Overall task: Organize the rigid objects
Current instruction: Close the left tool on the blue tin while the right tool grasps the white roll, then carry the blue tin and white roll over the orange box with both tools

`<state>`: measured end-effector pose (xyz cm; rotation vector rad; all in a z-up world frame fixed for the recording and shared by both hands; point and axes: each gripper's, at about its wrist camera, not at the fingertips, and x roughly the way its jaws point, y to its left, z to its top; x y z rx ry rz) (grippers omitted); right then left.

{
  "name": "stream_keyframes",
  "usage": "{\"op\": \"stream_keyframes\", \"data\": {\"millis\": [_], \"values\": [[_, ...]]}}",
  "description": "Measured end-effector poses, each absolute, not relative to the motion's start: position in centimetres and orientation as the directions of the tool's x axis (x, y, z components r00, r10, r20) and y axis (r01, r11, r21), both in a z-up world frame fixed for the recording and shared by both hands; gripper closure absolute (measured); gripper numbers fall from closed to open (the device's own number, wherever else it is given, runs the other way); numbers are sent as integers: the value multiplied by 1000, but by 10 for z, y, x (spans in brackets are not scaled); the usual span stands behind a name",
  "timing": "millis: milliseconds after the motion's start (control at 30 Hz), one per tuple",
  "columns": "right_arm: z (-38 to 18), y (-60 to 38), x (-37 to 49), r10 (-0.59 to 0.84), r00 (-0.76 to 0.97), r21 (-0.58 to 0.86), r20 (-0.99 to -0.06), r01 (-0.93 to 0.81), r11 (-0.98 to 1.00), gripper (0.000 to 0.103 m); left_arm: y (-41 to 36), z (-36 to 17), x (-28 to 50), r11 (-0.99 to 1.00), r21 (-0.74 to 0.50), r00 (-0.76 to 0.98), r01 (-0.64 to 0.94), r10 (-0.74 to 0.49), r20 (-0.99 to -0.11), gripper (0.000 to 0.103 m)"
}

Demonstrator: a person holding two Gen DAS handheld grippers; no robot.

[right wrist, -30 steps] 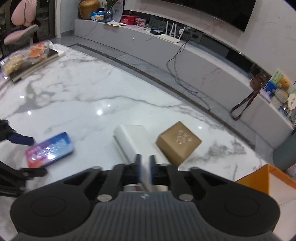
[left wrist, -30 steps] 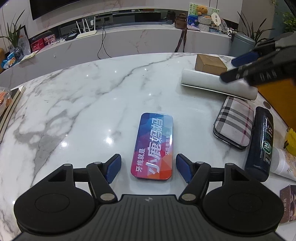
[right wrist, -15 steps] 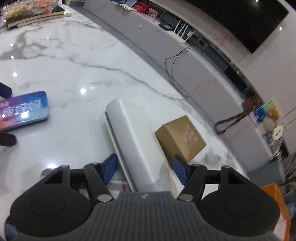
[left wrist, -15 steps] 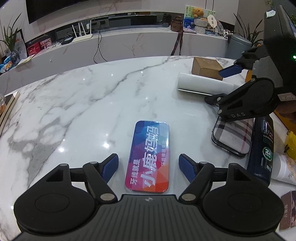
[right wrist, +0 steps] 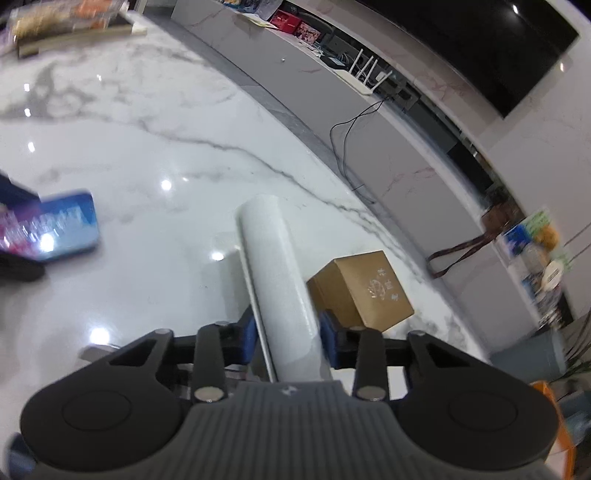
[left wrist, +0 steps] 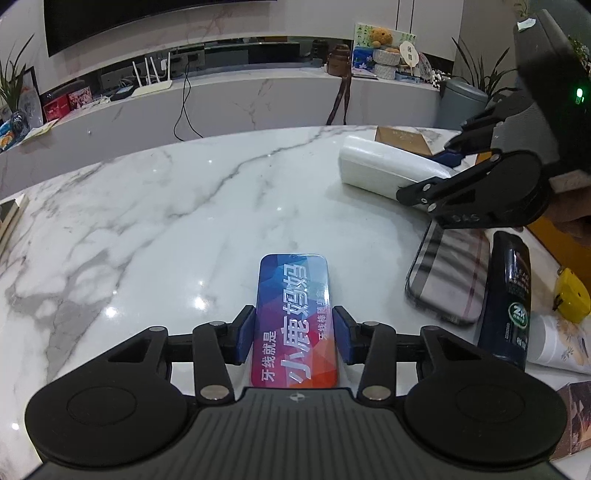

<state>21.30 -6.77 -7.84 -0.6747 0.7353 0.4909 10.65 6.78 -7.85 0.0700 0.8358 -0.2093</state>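
A flat colourful tin (left wrist: 293, 295) with white lettering lies on the marble table (left wrist: 147, 221). My left gripper (left wrist: 294, 334) straddles its near end, jaws closing, and both blue pads touch its long sides. A long white box (right wrist: 269, 251) lies further right beside a brown cardboard box (right wrist: 364, 288). My right gripper (right wrist: 290, 332) is closing on the white box's near end, with its pads against both sides. In the left wrist view the right gripper (left wrist: 428, 175) and the white box (left wrist: 384, 170) show at the upper right. The tin (right wrist: 62, 225) appears blurred at the left of the right wrist view.
A plaid case (left wrist: 448, 273), a dark bottle (left wrist: 508, 295), a white tube (left wrist: 557, 347) and a small yellow object (left wrist: 572, 295) crowd the table's right side. An orange container (right wrist: 554, 406) stands off the right edge. Books (right wrist: 74, 29) lie at the far left.
Both grippers' jaws have closed in from wide open, the left onto the tin's sides and the right onto the white box. The right gripper also sank a little towards the box.
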Motion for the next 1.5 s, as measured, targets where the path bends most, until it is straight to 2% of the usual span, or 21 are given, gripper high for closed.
{"op": "stream_keyframes", "data": {"millis": [100, 433, 1000, 1500], "values": [[-71, -74, 215, 187, 621, -324, -761, -613, 720, 74, 69, -74, 104, 978, -13, 661, 209, -152, -735, 53], [-50, -89, 215, 237, 591, -198, -771, -576, 793, 74, 69, -66, 102, 980, -1, 668, 199, -137, -732, 53], [4, -112, 194, 279, 630, -140, -725, -531, 836, 74, 44, -22, 95, 983, -21, 706, 184, -147, -693, 53], [49, -177, 156, 290, 676, -78, -678, -458, 886, 74, -1, 8, 79, 973, -13, 709, 231, -177, -682, 53]]}}
